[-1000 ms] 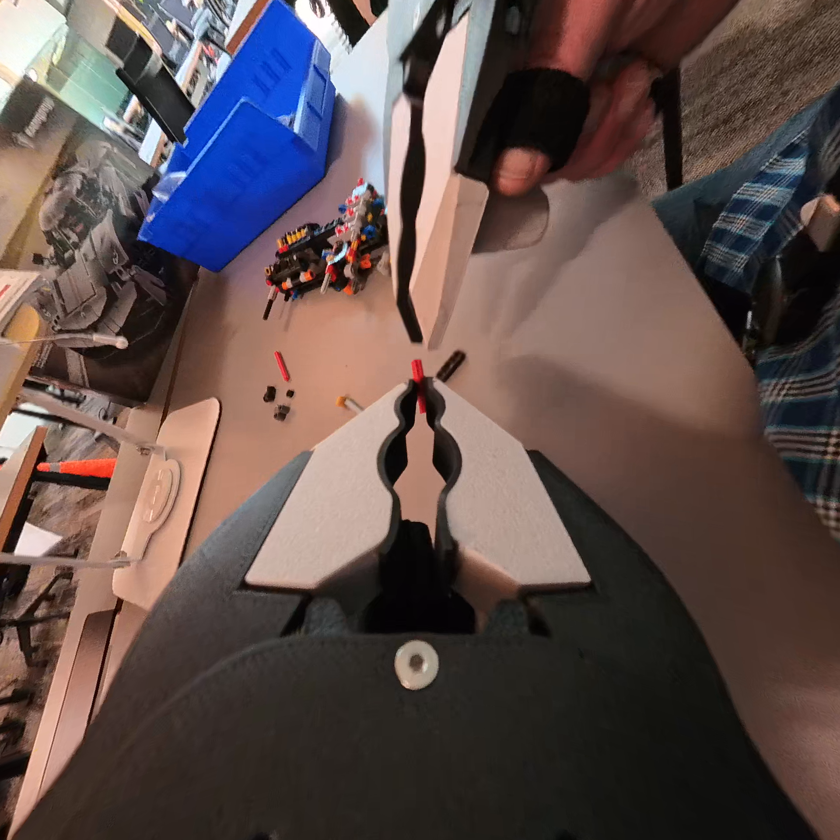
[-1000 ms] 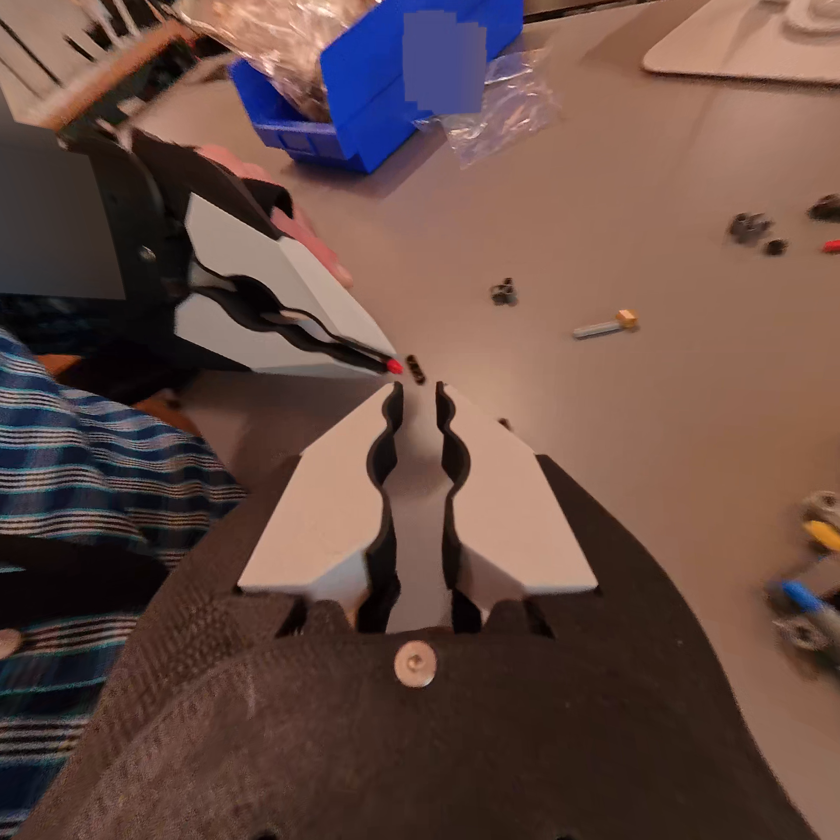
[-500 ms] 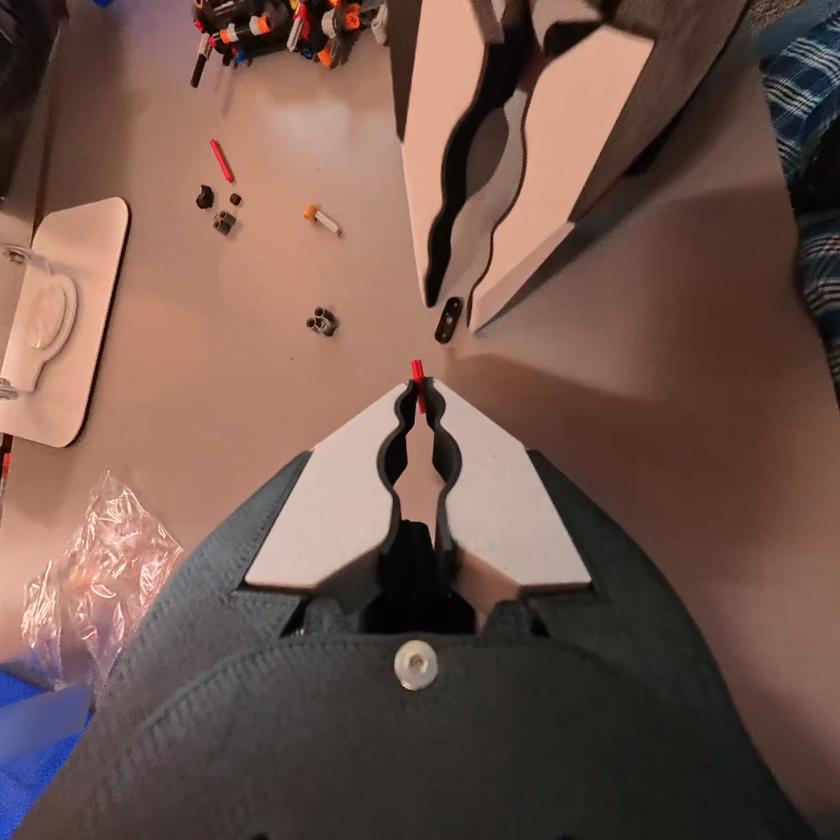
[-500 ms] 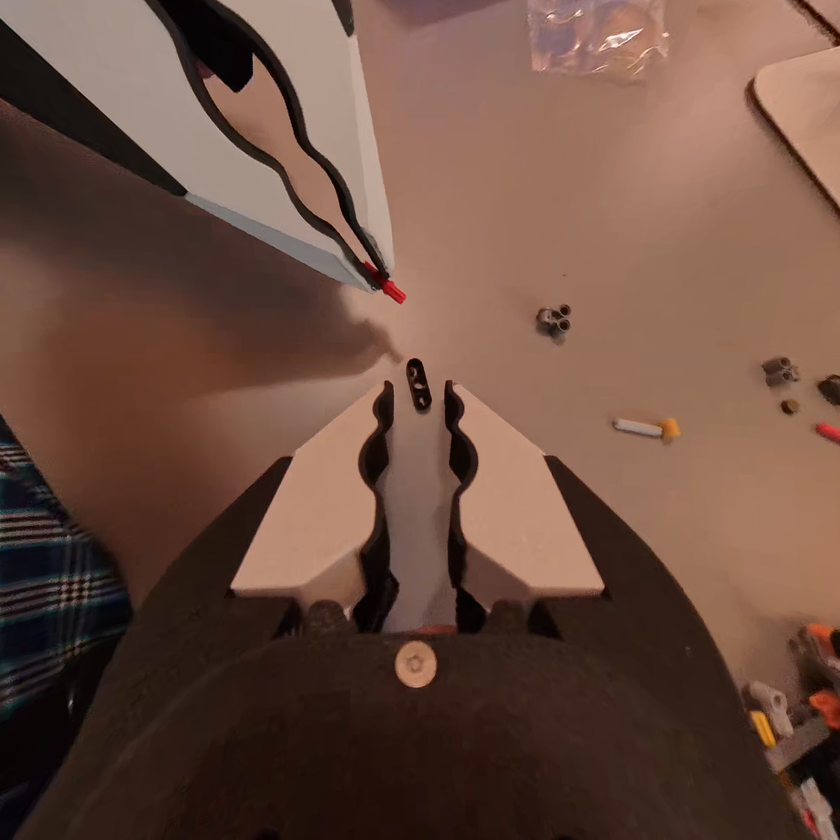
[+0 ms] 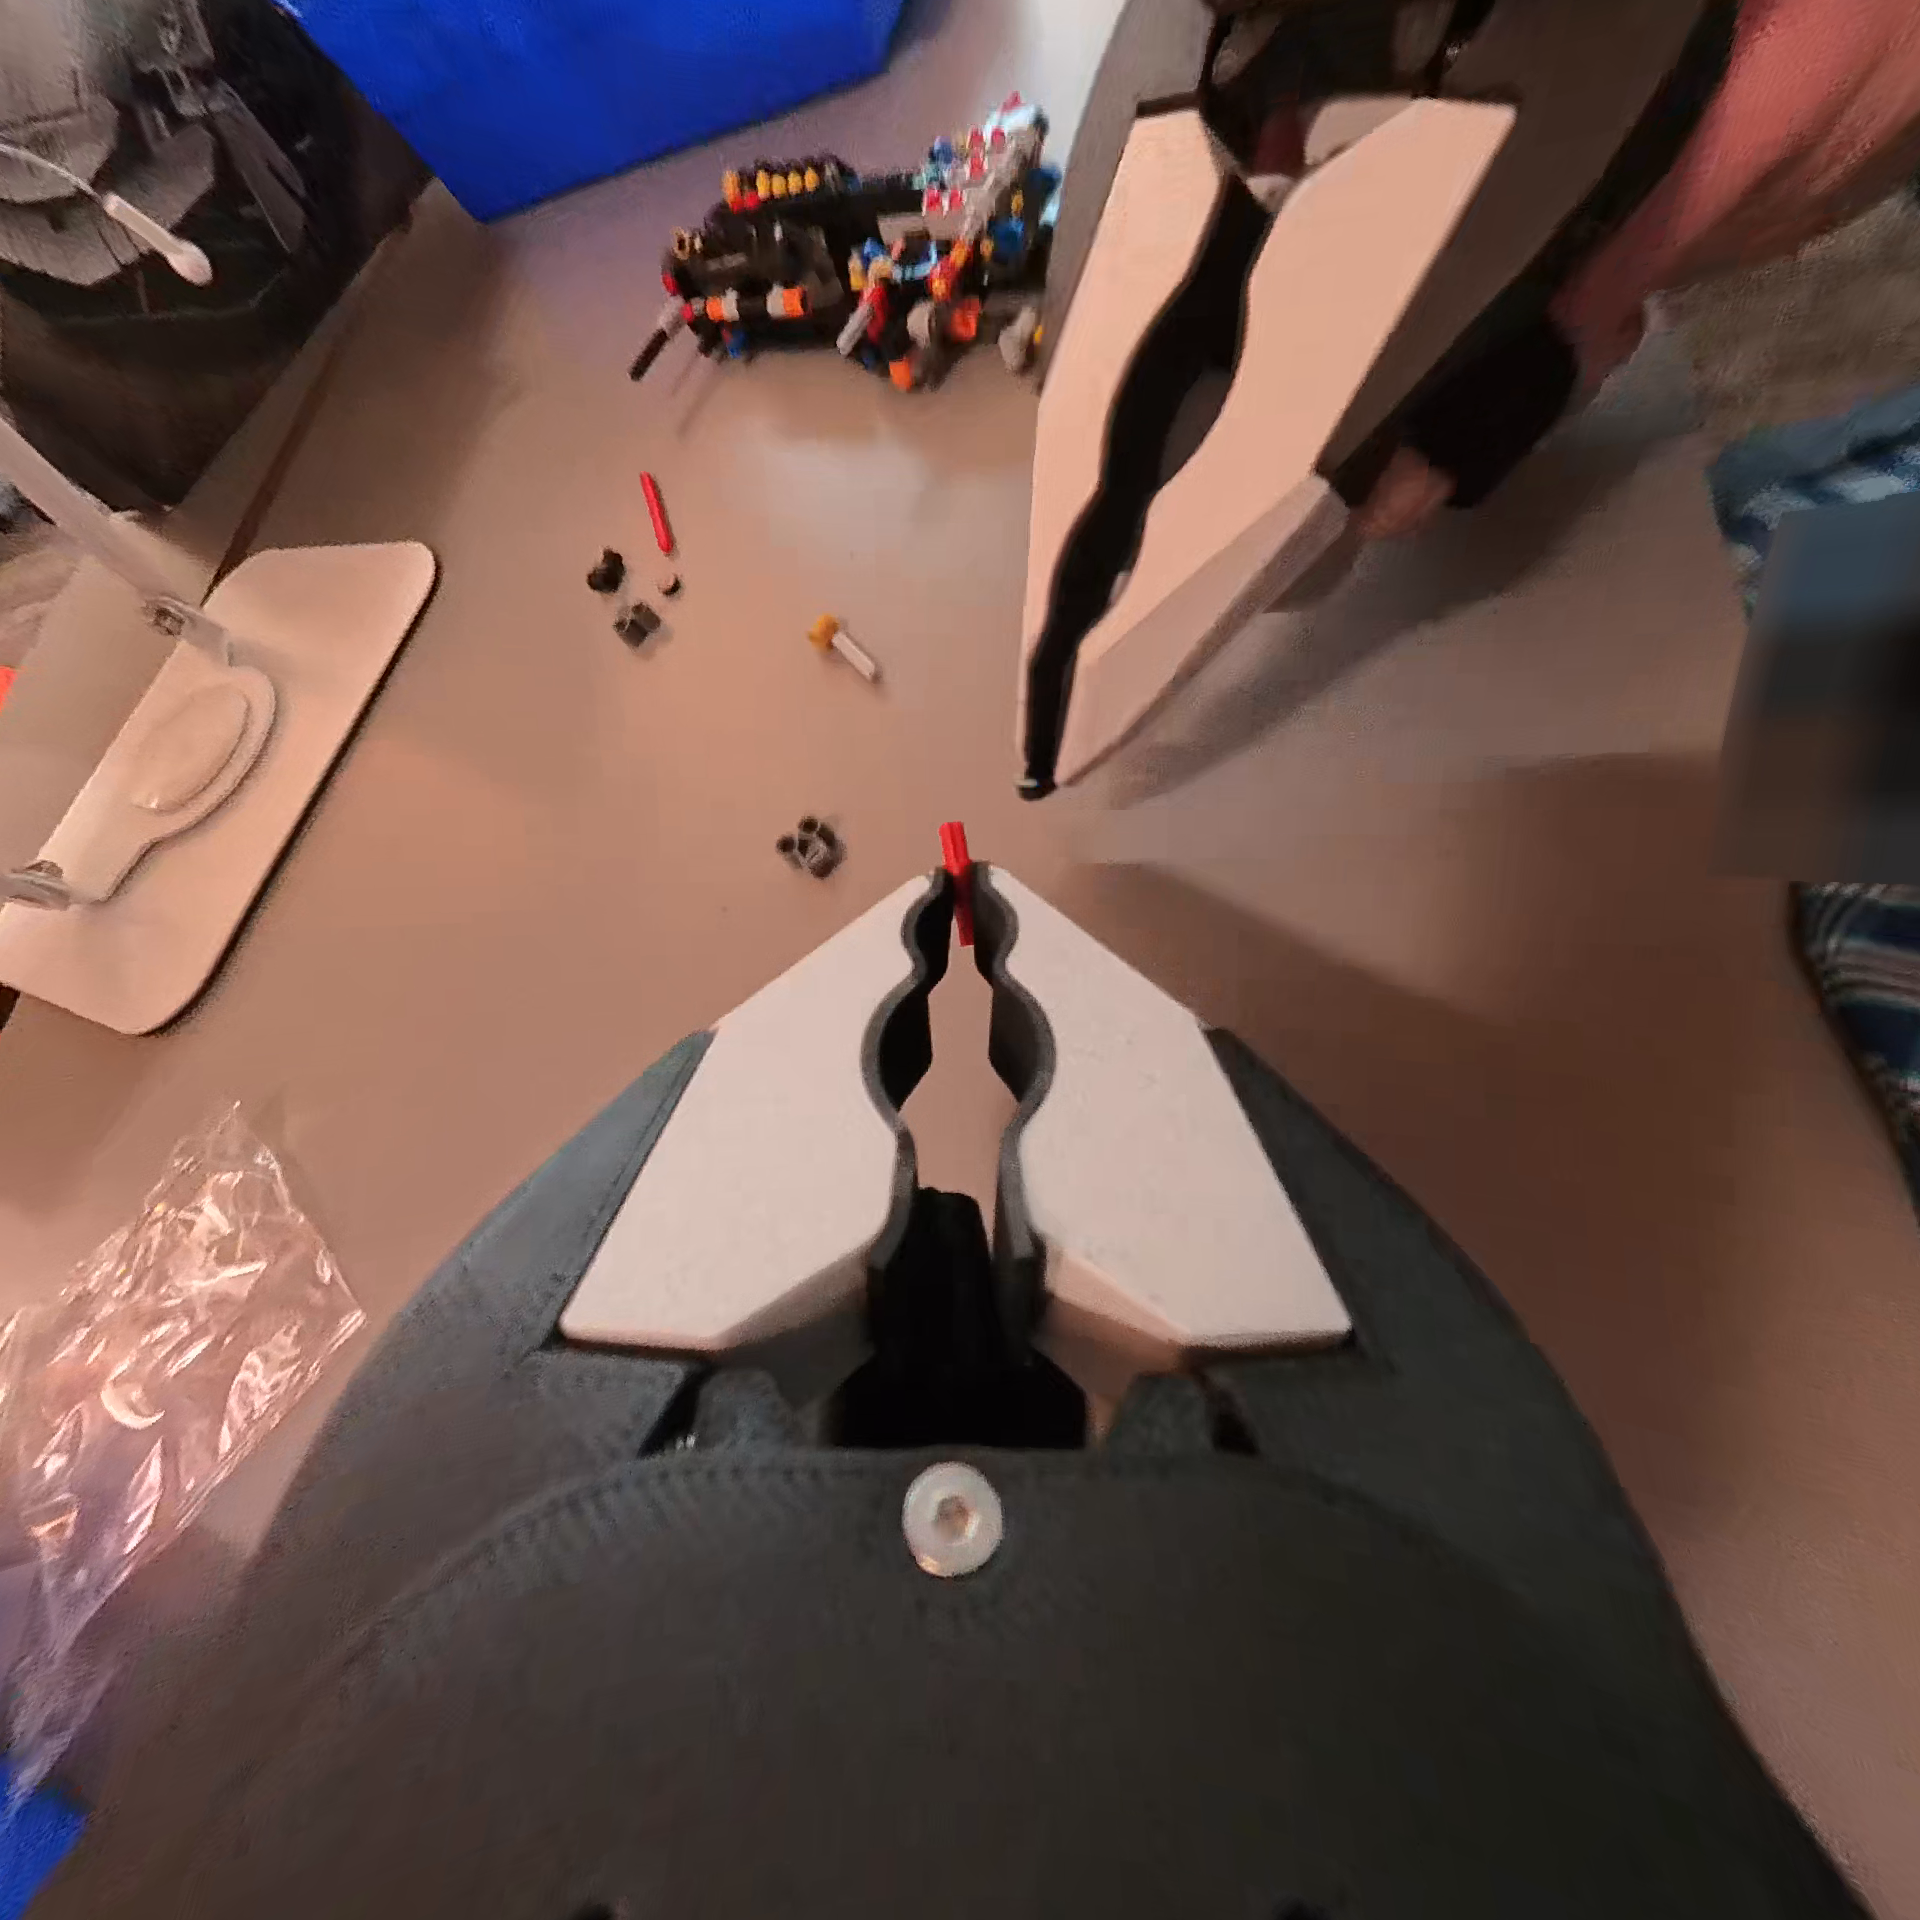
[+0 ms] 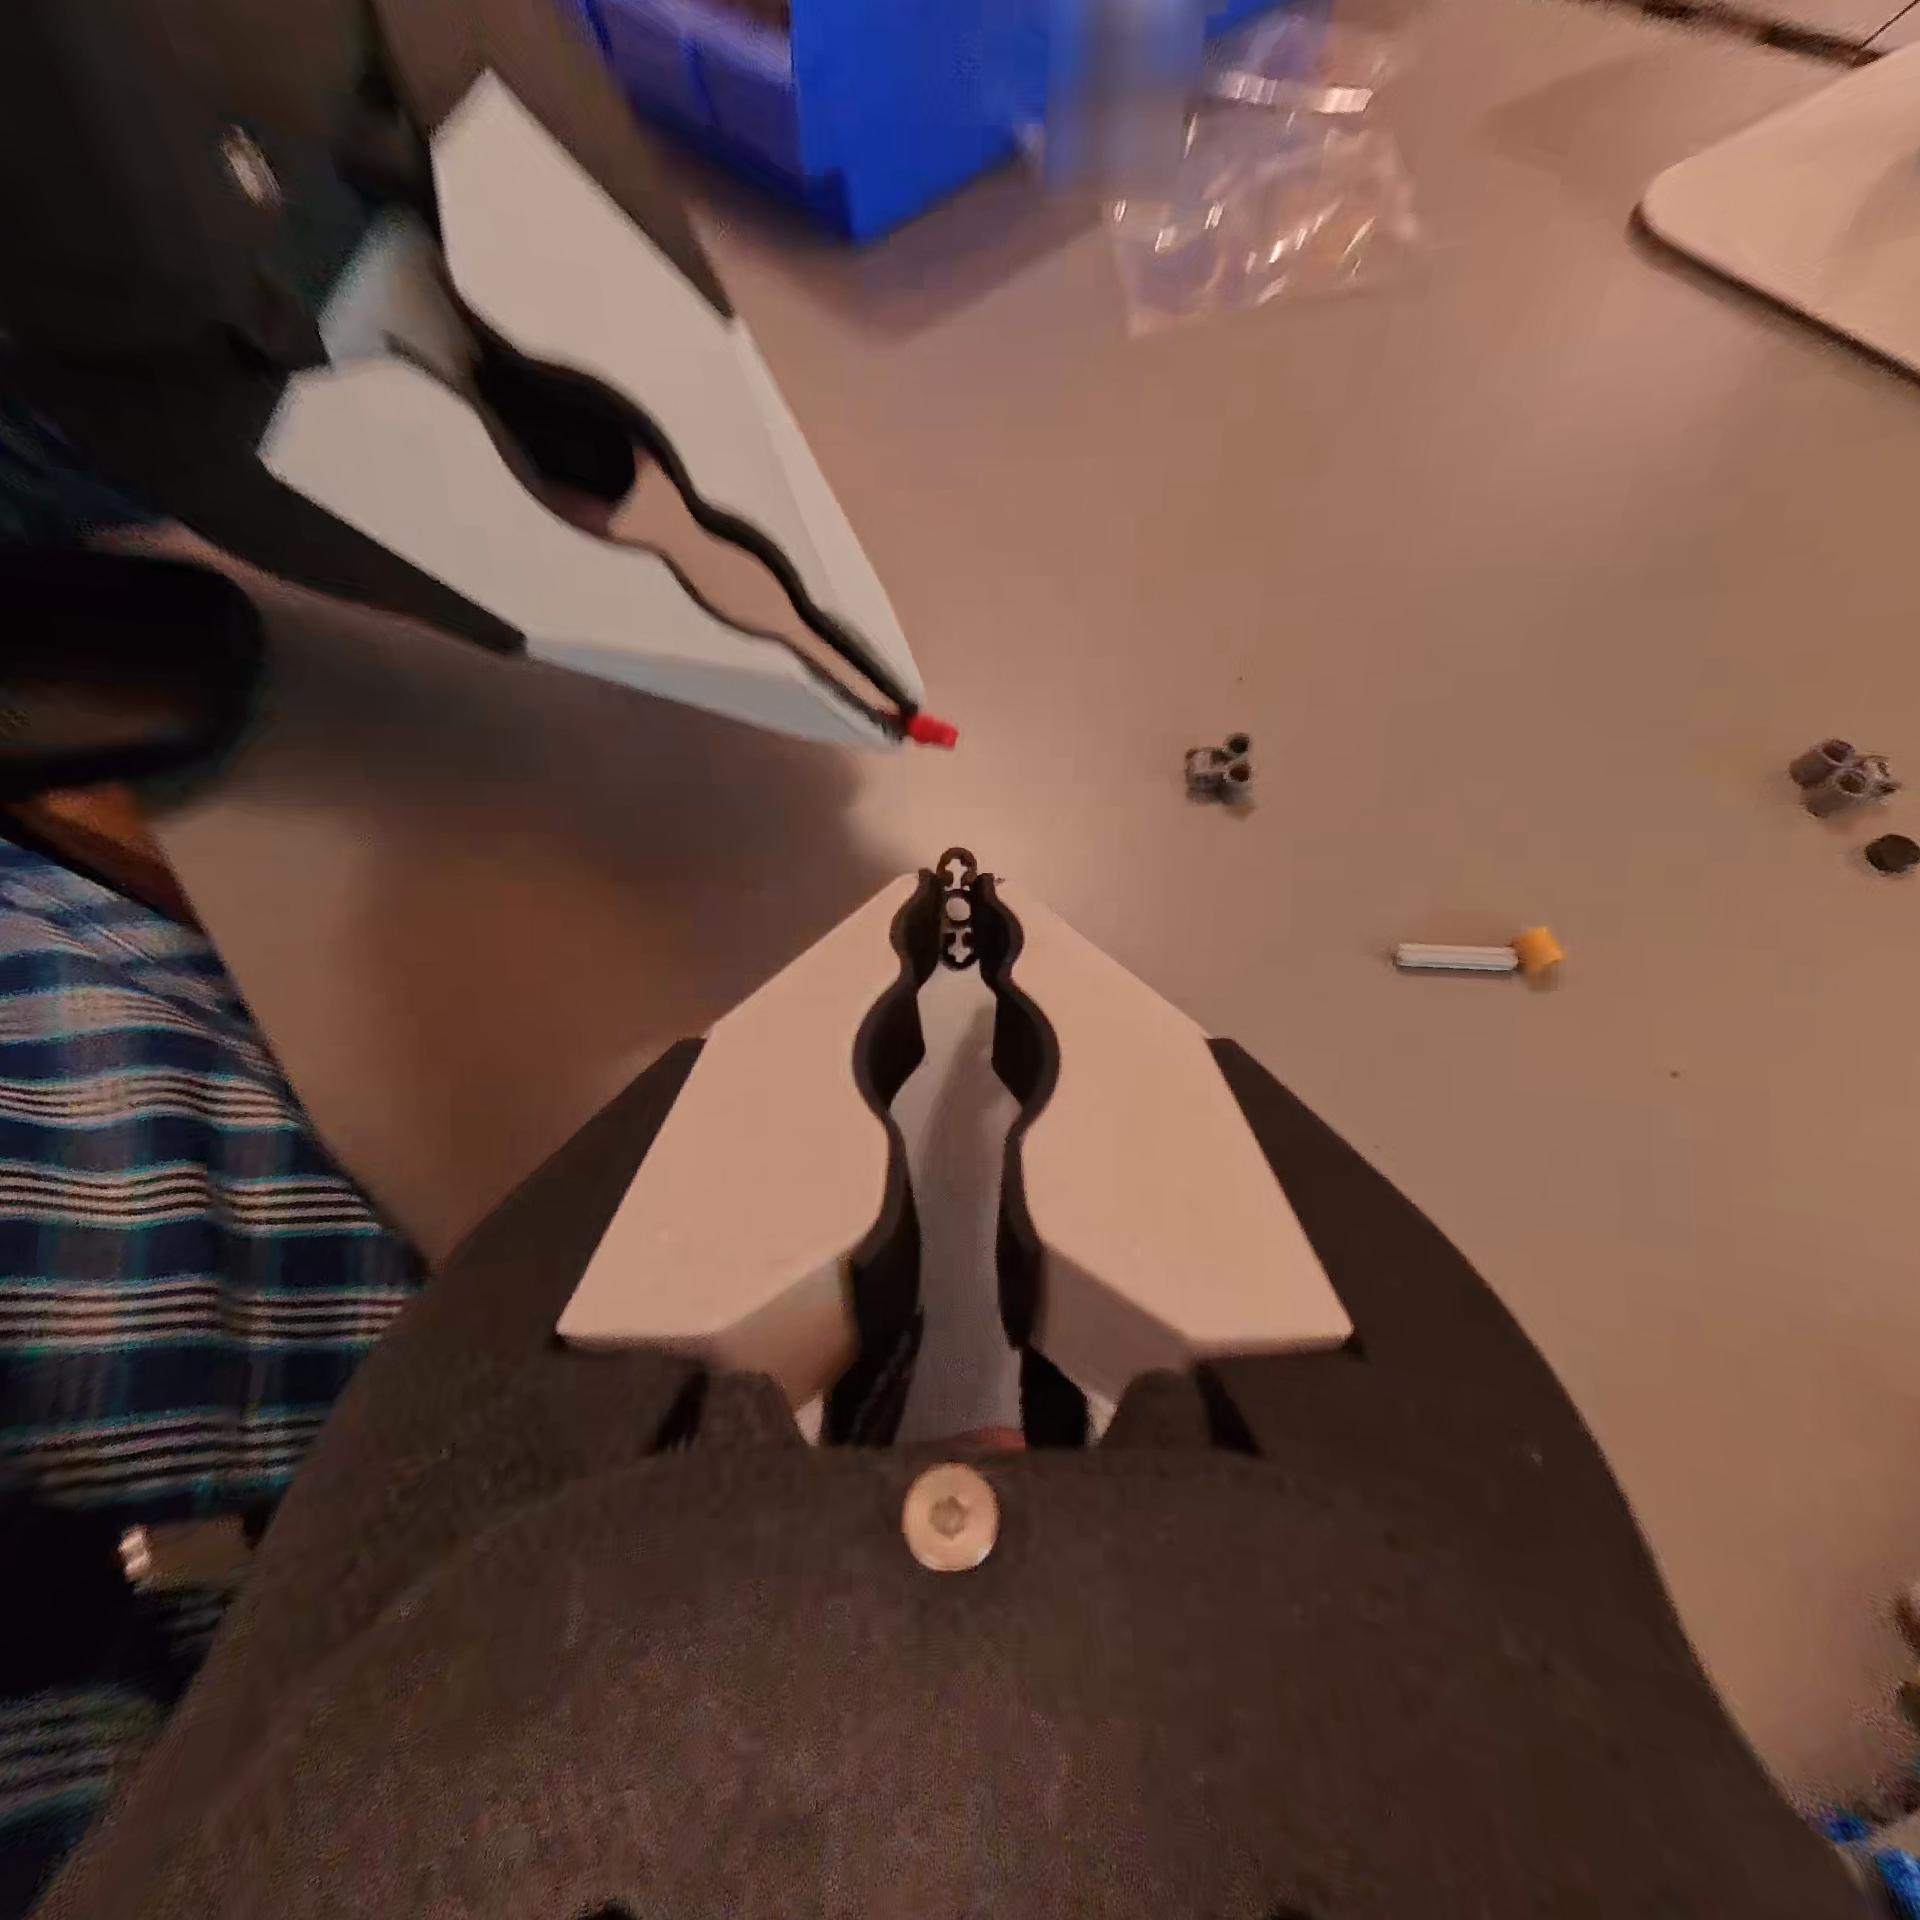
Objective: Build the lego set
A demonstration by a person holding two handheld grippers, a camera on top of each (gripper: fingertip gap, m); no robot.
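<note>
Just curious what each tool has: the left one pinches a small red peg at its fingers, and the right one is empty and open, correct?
Not quite. The left gripper does pinch the red peg, but the right gripper is not empty: the right wrist view shows it shut on a small black link with holes.

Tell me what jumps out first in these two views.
The left gripper pinches a red pin at its tips, while the right gripper clamps a small black beam. Behind them on the table sits the colourful half-built lego model, before a blue bin.
</note>
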